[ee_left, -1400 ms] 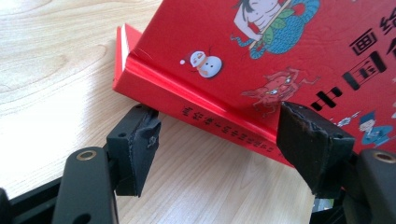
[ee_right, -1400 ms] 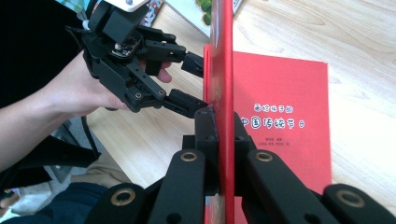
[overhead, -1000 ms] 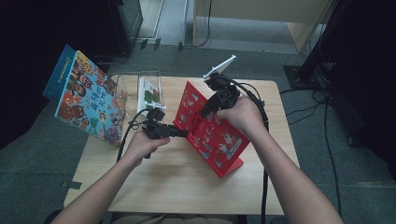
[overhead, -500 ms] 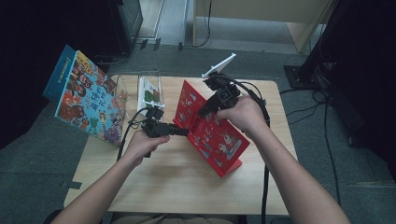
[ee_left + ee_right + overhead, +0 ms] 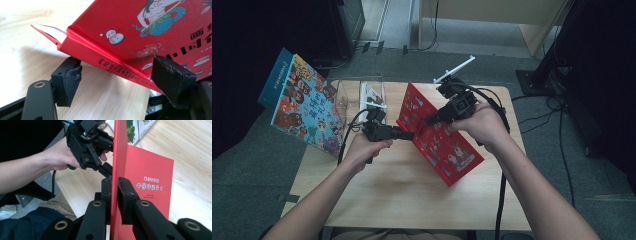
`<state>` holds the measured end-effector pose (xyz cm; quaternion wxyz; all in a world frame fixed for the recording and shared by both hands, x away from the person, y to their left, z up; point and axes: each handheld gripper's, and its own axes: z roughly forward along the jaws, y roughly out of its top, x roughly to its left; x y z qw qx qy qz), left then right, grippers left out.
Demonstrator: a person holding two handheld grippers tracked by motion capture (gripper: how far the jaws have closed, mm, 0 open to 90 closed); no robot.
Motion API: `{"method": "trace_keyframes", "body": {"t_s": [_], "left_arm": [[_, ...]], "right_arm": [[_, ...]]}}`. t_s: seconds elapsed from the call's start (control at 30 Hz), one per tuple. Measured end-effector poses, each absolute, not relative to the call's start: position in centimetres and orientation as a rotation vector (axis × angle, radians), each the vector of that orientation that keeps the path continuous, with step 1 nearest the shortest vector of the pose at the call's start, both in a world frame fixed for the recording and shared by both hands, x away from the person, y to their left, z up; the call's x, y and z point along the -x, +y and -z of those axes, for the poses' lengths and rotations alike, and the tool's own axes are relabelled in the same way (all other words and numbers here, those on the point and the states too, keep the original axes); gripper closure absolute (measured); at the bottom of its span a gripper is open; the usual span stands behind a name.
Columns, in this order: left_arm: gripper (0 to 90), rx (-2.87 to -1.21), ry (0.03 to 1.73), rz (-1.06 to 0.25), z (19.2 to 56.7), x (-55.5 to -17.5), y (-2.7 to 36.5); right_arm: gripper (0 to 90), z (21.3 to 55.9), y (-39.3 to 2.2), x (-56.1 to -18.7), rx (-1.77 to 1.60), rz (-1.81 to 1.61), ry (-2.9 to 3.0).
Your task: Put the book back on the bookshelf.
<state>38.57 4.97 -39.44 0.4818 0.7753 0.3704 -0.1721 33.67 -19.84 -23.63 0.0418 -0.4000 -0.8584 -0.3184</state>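
The right hand-held gripper [image 5: 114, 195] pinches the red book's [image 5: 439, 135] opened cover to lift it mid-desk, while the left hand-held gripper [image 5: 120, 75], jaws just widened, straddles the spine [image 5: 110, 65] loosely, steadying it beside the clear holder [image 5: 362, 100].

The red book [image 5: 439, 135] is a thin hardcover with cartoon figures, a small snowman and Chinese lettering printed on its cover. It is open at the middle of the table [image 5: 412, 200], its spine toward the left gripper. One cover slopes down toward the right of the high view, with its lower corner on the wood. The other cover stands raised, edge-on in the right gripper view. The red title page [image 5: 150, 185] carries white Chinese characters.
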Motion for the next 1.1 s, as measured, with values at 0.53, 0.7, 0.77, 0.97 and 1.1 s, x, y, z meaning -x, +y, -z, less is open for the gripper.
{"method": "trace_keyframes", "body": {"t_s": [0.53,0.7,0.77,0.97,1.1], "left_arm": [[17.4,-1.912,0.873,0.454,38.9,-39.3,5.8],[15.3,-1.93,0.864,0.475,38.6,-39.3,5.9],[15.3,-1.931,0.847,0.48,38.7,-39.3,6.1],[4.2,-1.942,0.851,0.491,39.2,-39.4,5.5],[3.3,-1.969,0.813,0.48,39.3,-39.3,5.5]], "right_arm": [[85.3,23.6,-20.2,-33.4,1.201,1.048,-2.619],[85.9,23.8,-20.7,-33.7,1.182,1.07,-2.588],[85.7,24.0,-20.6,-33.7,1.181,1.072,-2.576],[84.6,24.7,-20.4,-33.8,1.159,1.092,-2.545],[84.0,25.3,-20.0,-33.6,1.112,1.071,-2.562]]}}
